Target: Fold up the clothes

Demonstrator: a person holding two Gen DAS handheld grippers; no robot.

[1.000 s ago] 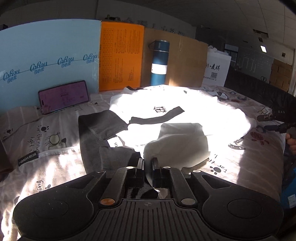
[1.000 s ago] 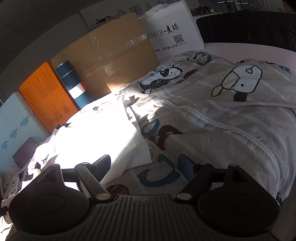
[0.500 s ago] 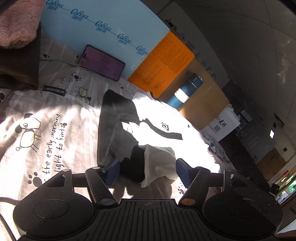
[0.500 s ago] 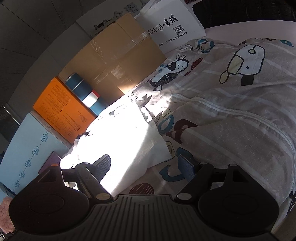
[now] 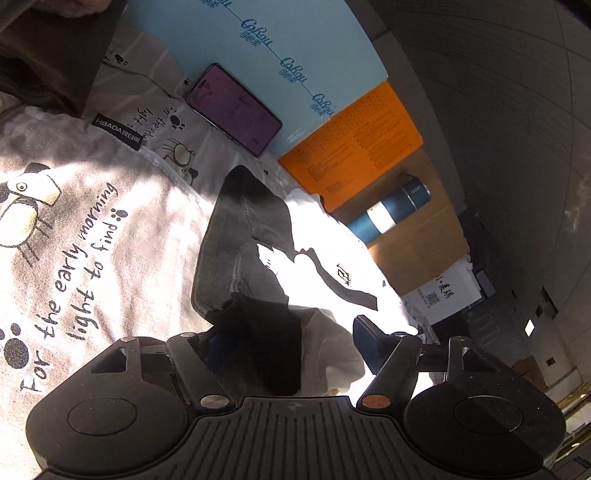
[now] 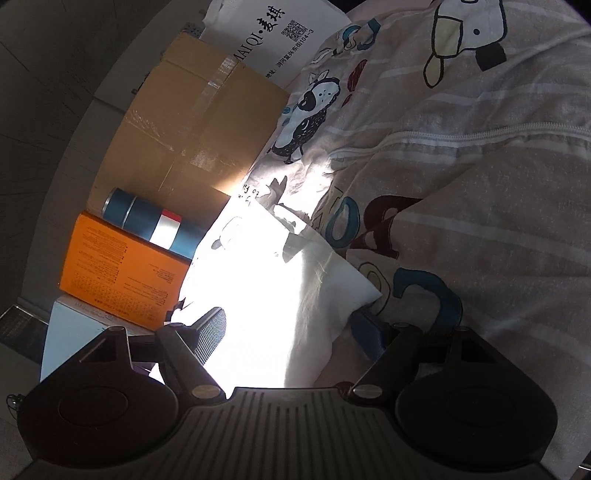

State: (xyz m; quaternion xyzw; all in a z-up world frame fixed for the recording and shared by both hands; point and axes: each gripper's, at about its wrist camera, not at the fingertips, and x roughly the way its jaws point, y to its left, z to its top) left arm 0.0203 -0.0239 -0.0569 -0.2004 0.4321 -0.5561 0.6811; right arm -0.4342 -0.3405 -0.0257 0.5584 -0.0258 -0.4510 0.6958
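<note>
A white T-shirt (image 5: 317, 236) with a dark grey sleeve (image 5: 236, 236) and a black stripe lies in bright sun on a printed bedspread (image 5: 74, 221). My left gripper (image 5: 291, 343) sits low over the shirt's near edge. Its jaws are closing, and a fold of dark and white cloth lies between the fingers (image 5: 369, 341) without being pinched. In the right wrist view the same T-shirt (image 6: 258, 280) fills the middle. The right gripper (image 6: 288, 332) straddles its near corner; its jaws are closing and the pads stand clear of the cloth.
Along the far edge stand a light blue board (image 5: 266, 44), a phone (image 5: 236, 107) leaning on it, an orange box (image 5: 354, 147), a blue flask (image 5: 391, 214), a cardboard box (image 6: 192, 122) and a white paper bag (image 6: 273, 33). Dark clothing (image 5: 44, 55) lies at the far left.
My left gripper let go of the white fold, opened wide and rolled, moving lower over the shirt. The right gripper rolled and shifted left, so the shirt's corner now lies between its fingers.
</note>
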